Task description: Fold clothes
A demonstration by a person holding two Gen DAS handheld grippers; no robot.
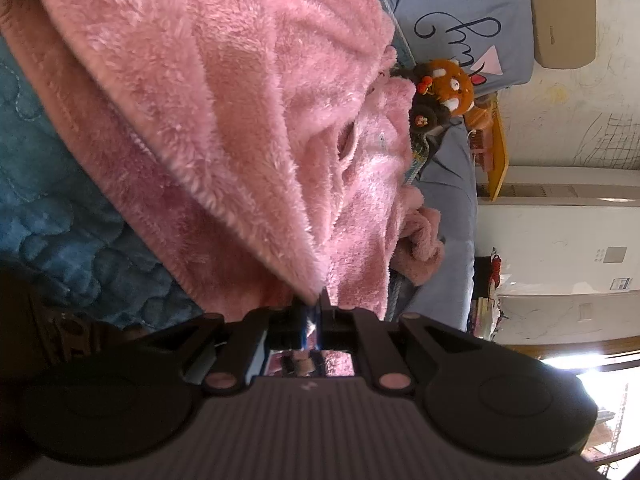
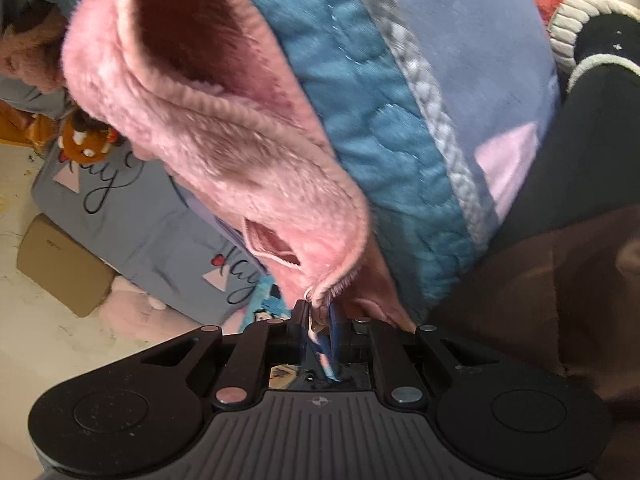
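Note:
A fluffy pink fleece garment [image 1: 224, 120] fills the left wrist view, lifted off a blue quilted bedspread [image 1: 52, 216]. My left gripper [image 1: 314, 304] is shut on a pointed corner of its edge. In the right wrist view the same pink garment [image 2: 224, 152] hangs in a thick fold with a ribbed hem and a small pocket slit [image 2: 276, 250]. My right gripper [image 2: 320, 312] is shut on its lower hem corner, with pink fabric pinched between the blue-edged pads. The rest of the garment behind the fold is hidden.
A grey-blue pillow with script lettering [image 1: 464, 28] and an orange plush toy [image 1: 452, 84] lie beyond the garment. A cardboard box [image 1: 564, 12] leans on a scribbled wall. The blue quilt [image 2: 384, 148] and a braided grey trim [image 2: 436, 120] sit behind the right gripper. A person's dark clothing [image 2: 560, 264] is at right.

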